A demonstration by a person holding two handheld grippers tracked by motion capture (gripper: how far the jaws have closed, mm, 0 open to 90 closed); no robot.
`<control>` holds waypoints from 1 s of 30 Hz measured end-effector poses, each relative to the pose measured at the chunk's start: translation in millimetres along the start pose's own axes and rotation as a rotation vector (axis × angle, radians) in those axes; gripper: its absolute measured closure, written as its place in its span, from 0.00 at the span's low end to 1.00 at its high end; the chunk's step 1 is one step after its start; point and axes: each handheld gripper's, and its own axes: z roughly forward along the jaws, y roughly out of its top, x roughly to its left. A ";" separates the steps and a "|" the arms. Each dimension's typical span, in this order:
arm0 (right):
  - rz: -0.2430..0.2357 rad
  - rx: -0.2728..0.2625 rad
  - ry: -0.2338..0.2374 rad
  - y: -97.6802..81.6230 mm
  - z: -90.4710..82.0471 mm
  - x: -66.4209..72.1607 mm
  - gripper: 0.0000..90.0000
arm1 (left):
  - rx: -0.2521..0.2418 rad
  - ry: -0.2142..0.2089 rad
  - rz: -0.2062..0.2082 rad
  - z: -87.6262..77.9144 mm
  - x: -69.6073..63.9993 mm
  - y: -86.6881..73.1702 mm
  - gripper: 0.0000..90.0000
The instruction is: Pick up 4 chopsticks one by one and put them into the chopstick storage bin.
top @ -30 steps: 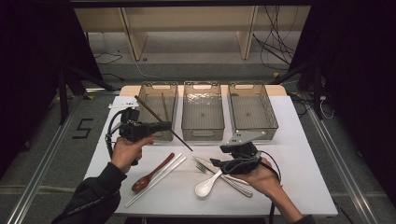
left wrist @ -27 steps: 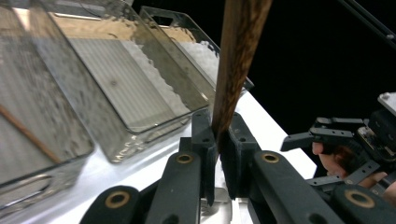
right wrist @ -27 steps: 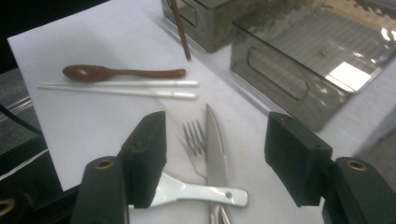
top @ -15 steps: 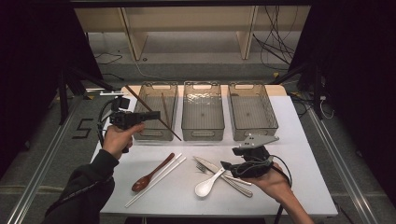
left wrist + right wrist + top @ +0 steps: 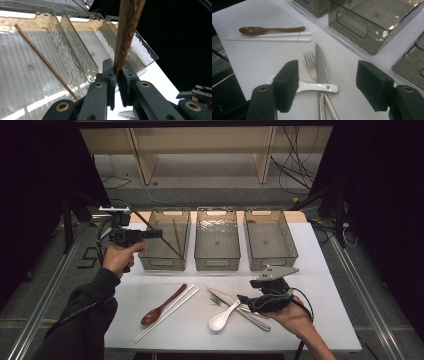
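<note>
My left gripper point(image 5: 158, 234) hangs over the left clear bin point(image 5: 163, 262), shut on a dark brown chopstick point(image 5: 137, 215) that slants across it. In the left gripper view the pads point(image 5: 110, 77) pinch that chopstick point(image 5: 127, 32), and a second brown chopstick point(image 5: 45, 60) lies in the bin. My right gripper point(image 5: 246, 301) rests low over the cutlery, open; its jaws have just been opening. Between its jaws on the table lie a white spoon point(image 5: 312, 86), a knife point(image 5: 320, 62) and a fork point(image 5: 309, 62), none of them pressed by the pads.
Middle bin point(image 5: 216, 262) and right bin point(image 5: 271, 262) stand beside the left one. A wooden spoon point(image 5: 162, 305) and a pair of white chopsticks point(image 5: 167, 314) lie at front left. The white table point(image 5: 325, 270) ends close behind the bins.
My left hand has carried the brown chopstick leftward and away from me, over the left bin. The right hand has hardly moved.
</note>
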 end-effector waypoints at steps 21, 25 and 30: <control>0.006 -0.010 -0.006 -2.3 -3.5 -0.3 0.37 | 0.058 0.097 -0.036 23.9 24.8 12.3 0.92; 0.005 -0.009 -0.005 -2.6 -3.3 -0.1 0.37 | 0.077 0.107 -0.034 29.3 25.9 10.4 0.92; 0.004 -0.009 -0.003 -2.7 -3.1 0.1 0.37 | 0.086 0.115 -0.044 34.8 29.6 8.2 0.92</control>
